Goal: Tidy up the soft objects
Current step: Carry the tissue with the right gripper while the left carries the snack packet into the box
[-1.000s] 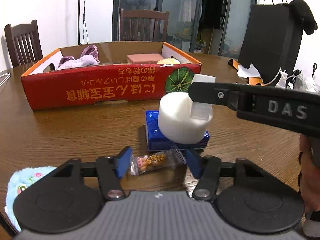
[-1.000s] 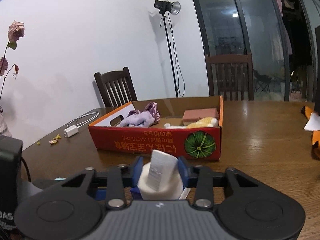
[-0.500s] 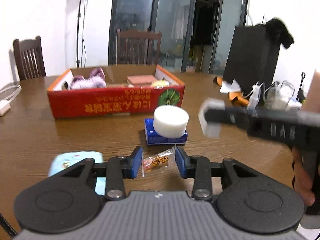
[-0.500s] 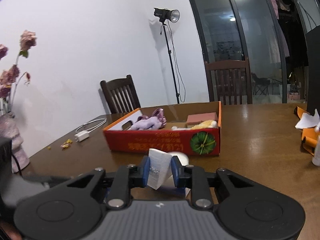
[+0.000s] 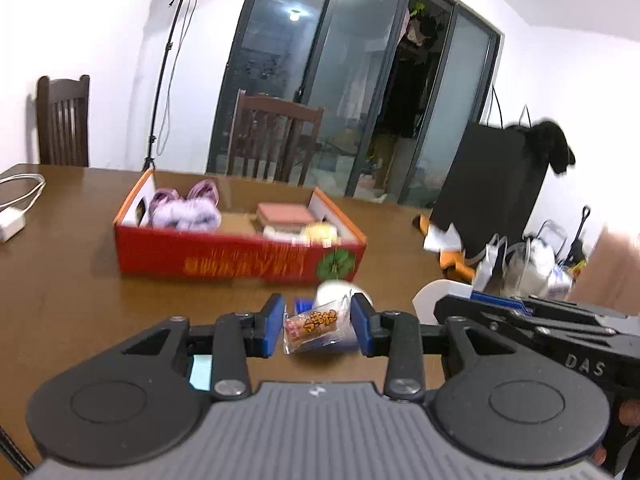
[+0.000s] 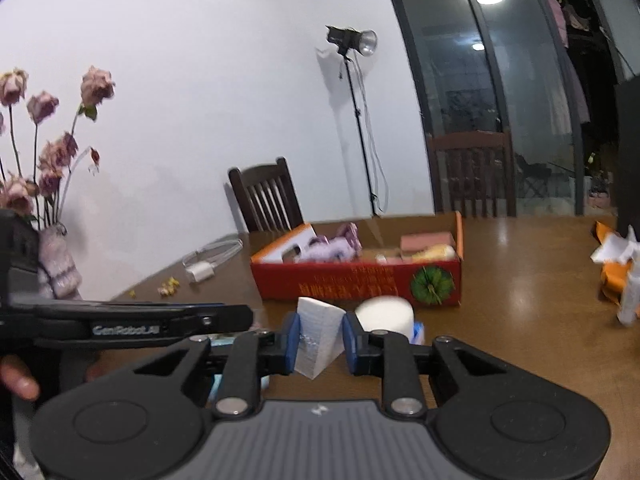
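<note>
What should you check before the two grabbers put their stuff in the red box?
1. Right gripper shut on the white sponge block: ok.
2. Left gripper firmly pinching the snack packet: cannot tell, gaps show beside it.
3. Red box open on top: ok.
4. Free floor space in the box: ok, a bare patch beside the purple plush.
5. White foam cylinder clear of the path: not ok, it stands before the box.

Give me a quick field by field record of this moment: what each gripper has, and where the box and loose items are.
left gripper: shut on snack packet, lifted
right gripper: shut on white foam block
red cardboard box: on table, holds purple plush, pink block, yellow item
white foam cylinder: on table, in front of box
</note>
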